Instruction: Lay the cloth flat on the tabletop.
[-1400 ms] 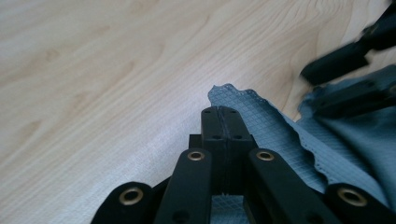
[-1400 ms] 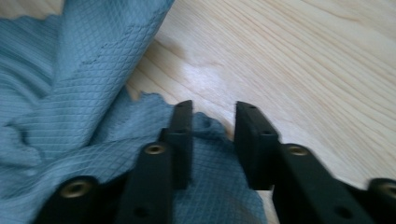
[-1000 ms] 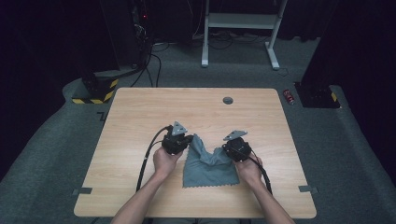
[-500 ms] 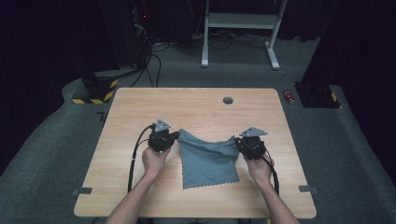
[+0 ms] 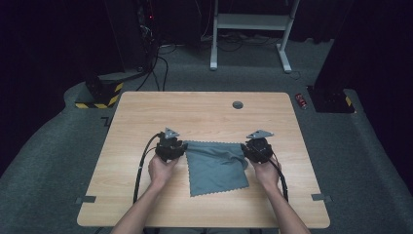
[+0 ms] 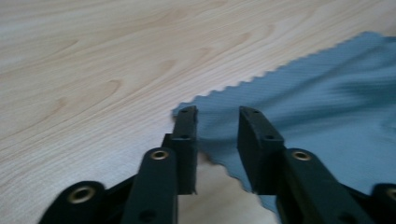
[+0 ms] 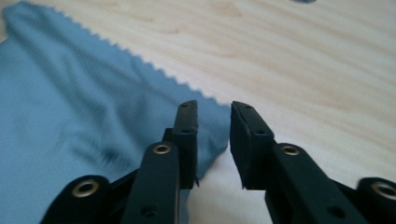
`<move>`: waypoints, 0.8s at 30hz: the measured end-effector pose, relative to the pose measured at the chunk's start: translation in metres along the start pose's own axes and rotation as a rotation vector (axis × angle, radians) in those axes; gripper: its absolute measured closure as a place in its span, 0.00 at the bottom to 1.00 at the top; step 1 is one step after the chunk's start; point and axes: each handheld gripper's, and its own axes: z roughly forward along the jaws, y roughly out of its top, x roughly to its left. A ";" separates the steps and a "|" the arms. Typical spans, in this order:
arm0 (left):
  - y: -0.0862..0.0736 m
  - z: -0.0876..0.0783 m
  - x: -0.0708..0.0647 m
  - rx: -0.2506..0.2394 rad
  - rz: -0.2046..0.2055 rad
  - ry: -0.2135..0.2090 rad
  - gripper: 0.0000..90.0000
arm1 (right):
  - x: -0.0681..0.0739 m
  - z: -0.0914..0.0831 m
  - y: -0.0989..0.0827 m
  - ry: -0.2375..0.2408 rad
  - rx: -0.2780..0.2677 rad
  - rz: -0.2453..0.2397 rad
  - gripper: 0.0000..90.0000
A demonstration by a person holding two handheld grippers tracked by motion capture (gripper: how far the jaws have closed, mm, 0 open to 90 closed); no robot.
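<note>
A grey-blue cloth (image 5: pixel 214 165) with zigzag edges lies spread on the wooden table (image 5: pixel 204 112). My left gripper (image 5: pixel 173 146) sits at the cloth's far left corner and my right gripper (image 5: pixel 253 148) at its far right corner. In the left gripper view the jaws (image 6: pixel 217 114) stand apart, with the cloth (image 6: pixel 327 93) corner lying loose between them. In the right gripper view the jaws (image 7: pixel 214 108) also show a gap over the cloth (image 7: pixel 70 93) corner. Both pairs of jaws have just been opening, and the pads press on nothing.
A dark round grommet (image 5: pixel 237 105) sits in the table near its far edge. Black cables (image 5: pixel 141 168) trail from the grippers toward the near edge. On the floor beyond are a white frame (image 5: pixel 214 39) and a small red object (image 5: pixel 302 101).
A second ago the grippers were close together with the cloth bunched between them. They moved apart, and the cloth now lies spread flat, slightly rumpled at its far right corner.
</note>
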 end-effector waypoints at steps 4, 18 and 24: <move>-0.008 -0.005 -0.029 0.031 0.097 -0.068 0.65 | 0.000 0.002 -0.014 0.023 0.068 -0.011 0.75; -0.028 0.014 -0.053 0.120 0.194 -0.072 0.60 | -0.003 0.034 -0.011 0.057 0.116 0.035 0.98; -0.034 0.008 -0.029 0.098 0.155 -0.040 0.59 | -0.005 0.021 0.004 0.034 0.036 0.038 0.99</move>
